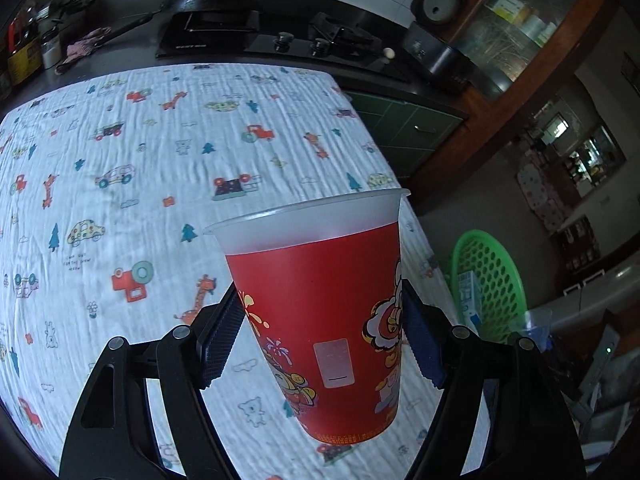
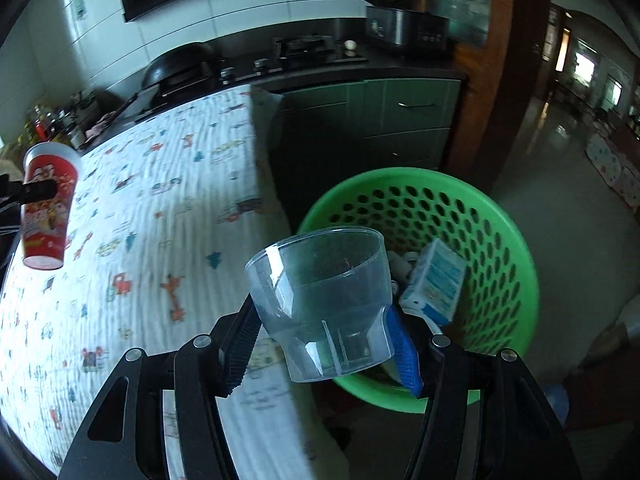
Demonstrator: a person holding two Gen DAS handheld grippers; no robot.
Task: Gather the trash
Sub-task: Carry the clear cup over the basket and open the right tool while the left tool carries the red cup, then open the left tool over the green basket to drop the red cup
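A red paper cup (image 1: 324, 316) with cartoon prints and a white rim hangs tilted above the patterned tablecloth (image 1: 120, 168), and my left gripper (image 1: 320, 344) is shut on its sides. In the right wrist view the same red cup (image 2: 46, 208) shows at far left, held clear of the table. My right gripper (image 2: 320, 348) is shut on a clear plastic cup (image 2: 324, 300), which hangs over the near rim of the green perforated basket (image 2: 500, 232) on the floor. A blue and white carton (image 2: 434, 284) lies inside the basket.
The table's right edge drops off beside the green basket (image 1: 500, 272). Behind the table runs a dark counter with a hob (image 1: 280, 40), a wok (image 1: 208, 0) and a rice cooker (image 1: 438, 0). Green cabinets (image 2: 400, 120) and a wooden door frame (image 2: 496, 80) stand beyond.
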